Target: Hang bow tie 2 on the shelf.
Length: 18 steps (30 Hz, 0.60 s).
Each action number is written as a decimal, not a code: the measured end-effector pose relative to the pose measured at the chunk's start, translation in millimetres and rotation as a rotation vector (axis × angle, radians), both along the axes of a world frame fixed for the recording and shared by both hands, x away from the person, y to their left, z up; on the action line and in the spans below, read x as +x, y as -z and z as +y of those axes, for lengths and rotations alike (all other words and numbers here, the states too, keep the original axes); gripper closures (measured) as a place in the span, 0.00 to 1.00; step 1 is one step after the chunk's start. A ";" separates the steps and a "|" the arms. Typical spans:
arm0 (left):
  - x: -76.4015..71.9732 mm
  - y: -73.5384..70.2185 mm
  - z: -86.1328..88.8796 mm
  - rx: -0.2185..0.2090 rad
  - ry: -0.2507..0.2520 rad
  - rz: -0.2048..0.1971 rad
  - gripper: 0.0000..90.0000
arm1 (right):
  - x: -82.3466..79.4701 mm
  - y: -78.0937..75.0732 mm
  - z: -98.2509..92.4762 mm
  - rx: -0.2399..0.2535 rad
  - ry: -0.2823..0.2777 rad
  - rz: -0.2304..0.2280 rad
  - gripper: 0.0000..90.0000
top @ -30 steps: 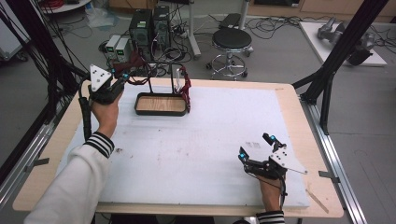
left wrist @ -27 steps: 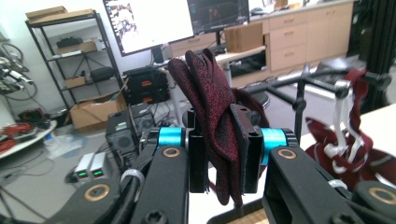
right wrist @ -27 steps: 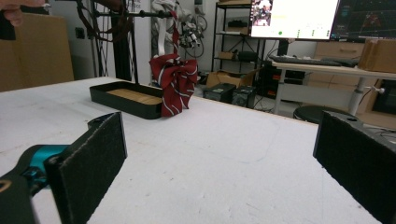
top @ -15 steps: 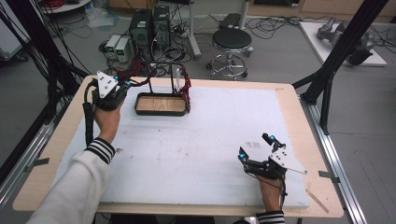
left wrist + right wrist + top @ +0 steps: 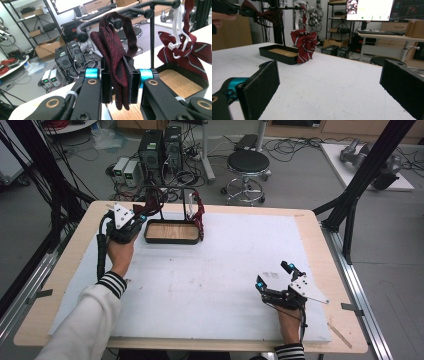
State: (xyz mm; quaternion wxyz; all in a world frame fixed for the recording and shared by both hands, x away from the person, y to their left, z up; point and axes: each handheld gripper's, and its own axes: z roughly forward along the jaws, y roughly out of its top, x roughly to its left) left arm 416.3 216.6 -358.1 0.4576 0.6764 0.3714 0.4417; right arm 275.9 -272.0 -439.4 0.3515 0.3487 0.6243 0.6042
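Between the left gripper [image 5: 119, 86] fingers [image 5: 106, 83], the dark red tie [image 5: 112, 50] hangs pinched

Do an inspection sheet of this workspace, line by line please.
Surface: white mat on a wooden table, faint marks.
Job's things: dark red tie hanging from the rack; striped tie on a white hanger; black tray with wooden floor.
Clutter: nothing seen.
Grippers: left gripper shut on the dark red tie; right gripper open, resting low over the mat.
Cables: tangle on the floor behind the table.
Surroundings: stool, computer towers.
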 end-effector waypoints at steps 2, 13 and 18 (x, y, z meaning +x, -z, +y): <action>1.6 2.9 -0.4 -0.001 0.000 0.008 0.88 | 0.5 0.4 0.3 -0.001 -0.002 0.004 0.02; 11.2 14.5 1.2 -0.022 0.016 0.045 0.87 | -0.5 12.3 1.9 -0.018 0.013 0.028 0.02; 13.8 17.3 5.1 -0.056 0.021 0.057 0.87 | -2.1 13.7 3.3 -0.031 0.021 0.018 0.02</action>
